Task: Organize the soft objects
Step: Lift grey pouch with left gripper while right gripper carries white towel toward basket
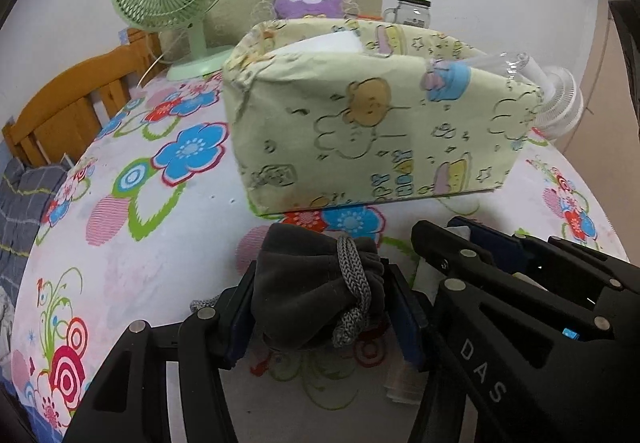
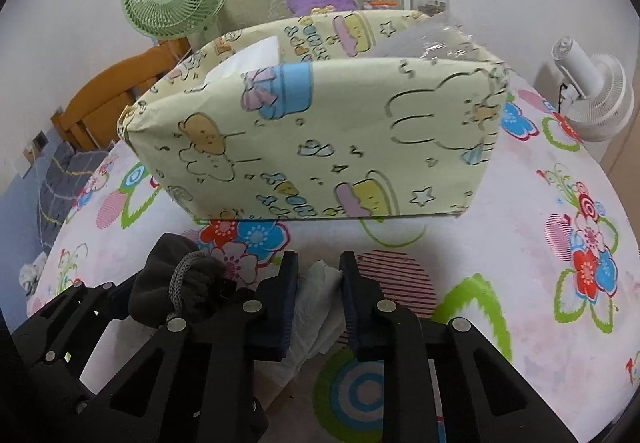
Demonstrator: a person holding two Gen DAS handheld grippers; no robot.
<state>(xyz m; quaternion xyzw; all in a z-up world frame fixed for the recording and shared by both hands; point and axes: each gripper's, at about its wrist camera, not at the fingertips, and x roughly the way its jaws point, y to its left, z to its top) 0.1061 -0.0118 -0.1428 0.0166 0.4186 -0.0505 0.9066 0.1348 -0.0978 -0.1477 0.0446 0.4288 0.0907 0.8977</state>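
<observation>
Pick-up step in hand, both grabs apparently made. Left gripper (image 1: 320, 307) clenched on a dark grey drawstring pouch of soft fleece (image 1: 316, 291), its braided grey cord looped over the top, low over the flower-printed tablecloth (image 1: 120, 243). Right gripper (image 2: 319, 307) just beside it, to the right, pinching a crumpled white tissue or cloth (image 2: 320, 303) between its blue pads. Just beyond both, toward the far side, the open-topped pale yellow fabric box with cartoon print (image 2: 320, 139), already holding something white at its left end and clear plastic at its right. Next move, by judgement: lifting both soft pieces clear of the near wall, carrying them over the rim, then letting go inside. Care needed with the dangling cord catching the box edge.
</observation>
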